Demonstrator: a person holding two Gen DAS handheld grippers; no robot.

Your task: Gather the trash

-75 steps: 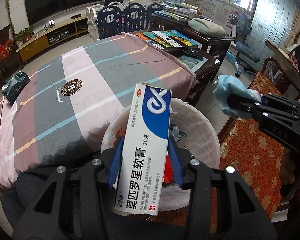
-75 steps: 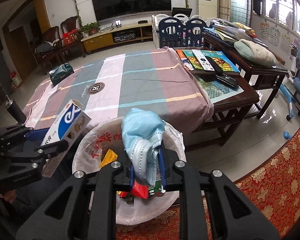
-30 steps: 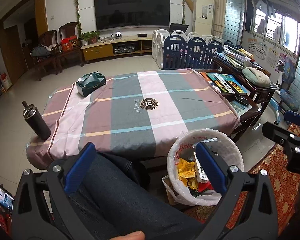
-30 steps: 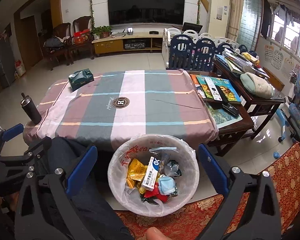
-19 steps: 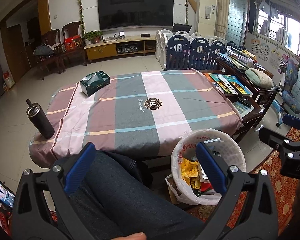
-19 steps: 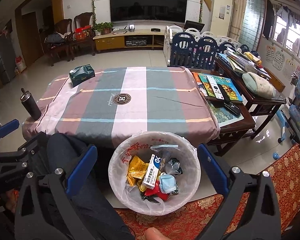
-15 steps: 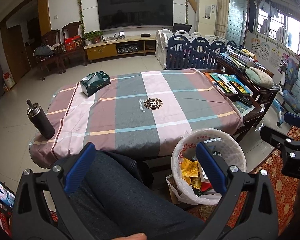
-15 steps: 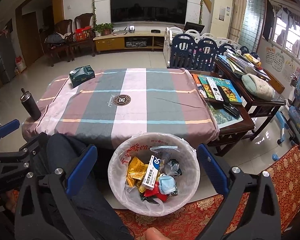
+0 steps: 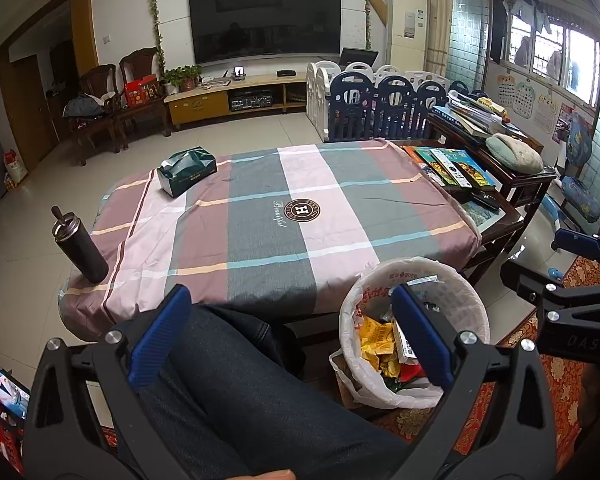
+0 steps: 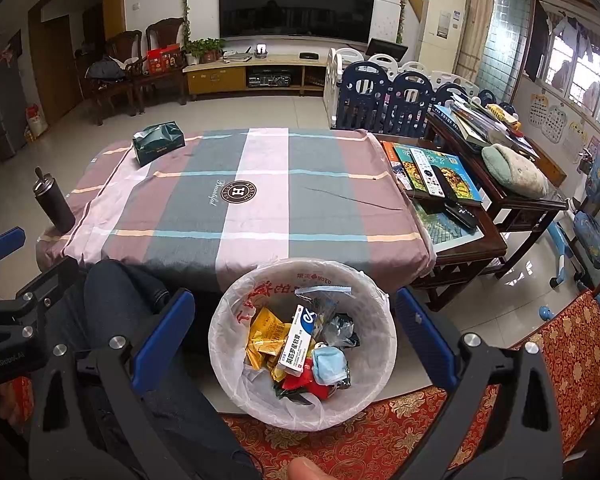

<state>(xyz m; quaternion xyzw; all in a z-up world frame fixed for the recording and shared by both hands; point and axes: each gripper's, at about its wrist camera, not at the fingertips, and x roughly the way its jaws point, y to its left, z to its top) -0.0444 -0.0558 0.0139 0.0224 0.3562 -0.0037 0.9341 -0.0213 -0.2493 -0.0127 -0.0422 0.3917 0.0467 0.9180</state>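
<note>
A round bin with a white plastic liner (image 10: 236, 320) (image 9: 476, 296) stands on the floor at the near edge of the cloth-covered table (image 10: 260, 200) (image 9: 300, 216). Inside lie the white and blue ointment box (image 10: 298, 338), the crumpled blue face mask (image 10: 330, 364), yellow wrappers (image 10: 265, 340) (image 9: 374, 336) and red scraps. My right gripper (image 10: 294, 332) hangs wide open above the bin, holding nothing. My left gripper (image 9: 290, 330) is also wide open and empty, over a person's dark-trousered leg (image 9: 236, 380), left of the bin.
On the cloth stand a green tissue box (image 9: 187, 170) (image 10: 158, 142) at the far left and a dark flask (image 9: 80, 246) (image 10: 54, 202) at the left edge. A side table with books and remotes (image 10: 432, 168) is to the right. A red patterned cushion (image 10: 572, 356) lies beside the bin.
Both grippers let go: the ointment box and the face mask dropped into the bin. Both then pulled back and up, fingers wide apart. Over the last half second almost nothing moved.
</note>
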